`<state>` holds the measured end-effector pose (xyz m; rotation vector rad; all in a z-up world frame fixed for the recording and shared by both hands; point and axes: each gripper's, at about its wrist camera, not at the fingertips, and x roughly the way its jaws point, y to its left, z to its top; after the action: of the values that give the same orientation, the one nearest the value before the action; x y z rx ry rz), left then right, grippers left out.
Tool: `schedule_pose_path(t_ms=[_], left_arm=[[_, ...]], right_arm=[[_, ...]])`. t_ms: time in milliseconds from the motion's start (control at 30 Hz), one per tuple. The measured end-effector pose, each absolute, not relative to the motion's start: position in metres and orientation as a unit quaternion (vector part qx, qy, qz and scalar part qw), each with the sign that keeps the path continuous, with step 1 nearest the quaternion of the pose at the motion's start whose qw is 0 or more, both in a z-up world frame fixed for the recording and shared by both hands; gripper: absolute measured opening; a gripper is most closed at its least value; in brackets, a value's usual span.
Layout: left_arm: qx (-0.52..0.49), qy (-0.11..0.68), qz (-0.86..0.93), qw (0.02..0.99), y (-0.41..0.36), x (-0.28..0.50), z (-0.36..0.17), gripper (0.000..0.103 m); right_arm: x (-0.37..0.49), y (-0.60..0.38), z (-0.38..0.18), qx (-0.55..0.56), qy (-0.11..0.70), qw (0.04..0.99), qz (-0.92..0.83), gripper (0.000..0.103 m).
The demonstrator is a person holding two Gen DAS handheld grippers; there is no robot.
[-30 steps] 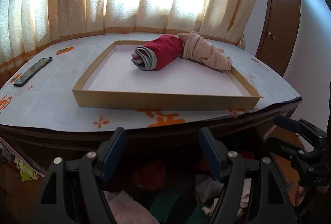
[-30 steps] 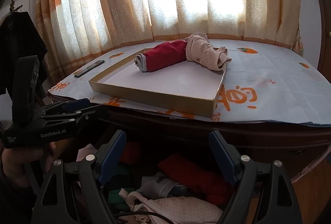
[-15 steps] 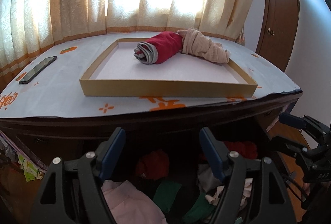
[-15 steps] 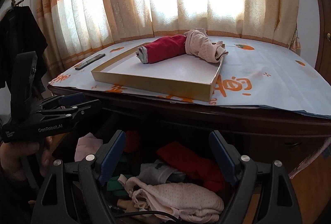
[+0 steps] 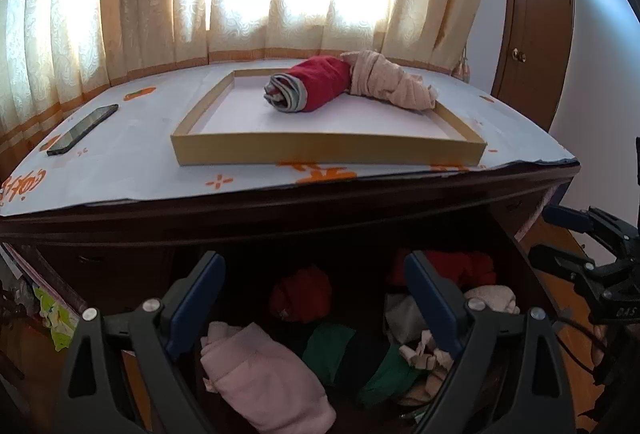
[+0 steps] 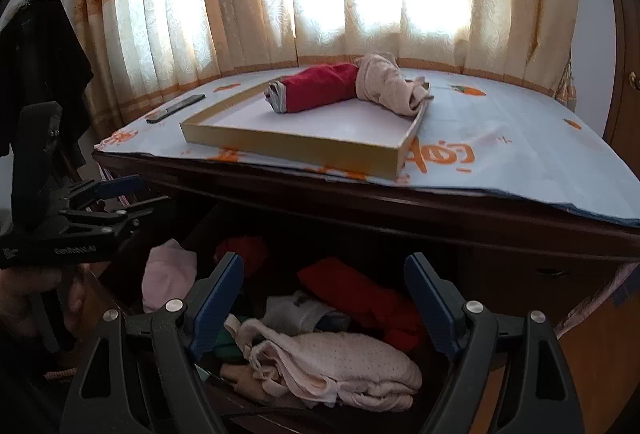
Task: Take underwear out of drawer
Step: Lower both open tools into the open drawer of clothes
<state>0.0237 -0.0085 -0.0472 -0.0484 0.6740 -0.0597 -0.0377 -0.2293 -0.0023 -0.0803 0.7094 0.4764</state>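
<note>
step in hand: i am bringing both grippers over the open drawer point(image 6: 500, 374) to choose one more piece of underwear; two rolled pieces, a red roll point(image 5: 316, 83) and a beige roll point(image 5: 390, 81), already lie in the flat box point(image 5: 320, 153) on the worktop point(image 5: 120, 169).
left gripper point(image 5: 314, 300): the fingers have just been opening and now stand wide, with nothing between them; below them i see a pink piece point(image 5: 264, 374), a small red piece point(image 5: 300, 294) and a green piece point(image 5: 328, 348).
right gripper point(image 6: 322, 298): fingers also wide apart and empty; a cream dotted piece point(image 6: 336, 362) lies just under them, a red piece point(image 6: 360, 290) behind it.
where the underwear is: loose and mixed in the drawer, the pieces touching each other.
how to do it well: i think it is better to pick one piece only, the one on top, and to lower the fingers around a thick fold, not a thin edge.
risk: a neighbour piece or the thin strap may come up together, so i would lift slowly and watch.
spacing: the two grippers are near each other over the drawer, so i would let one work and keep the other aside.
</note>
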Motion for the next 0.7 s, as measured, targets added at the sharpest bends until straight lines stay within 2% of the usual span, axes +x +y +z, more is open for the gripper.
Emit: schedule_pose_path(t_ms=[700], left_arm=[[0.011,0.4,-0.029,0.916,0.009,0.01,-0.077,0.095]], right_arm=[[-0.043,-0.246,-0.048,-0.123,0.418,0.871,0.228,0.084]])
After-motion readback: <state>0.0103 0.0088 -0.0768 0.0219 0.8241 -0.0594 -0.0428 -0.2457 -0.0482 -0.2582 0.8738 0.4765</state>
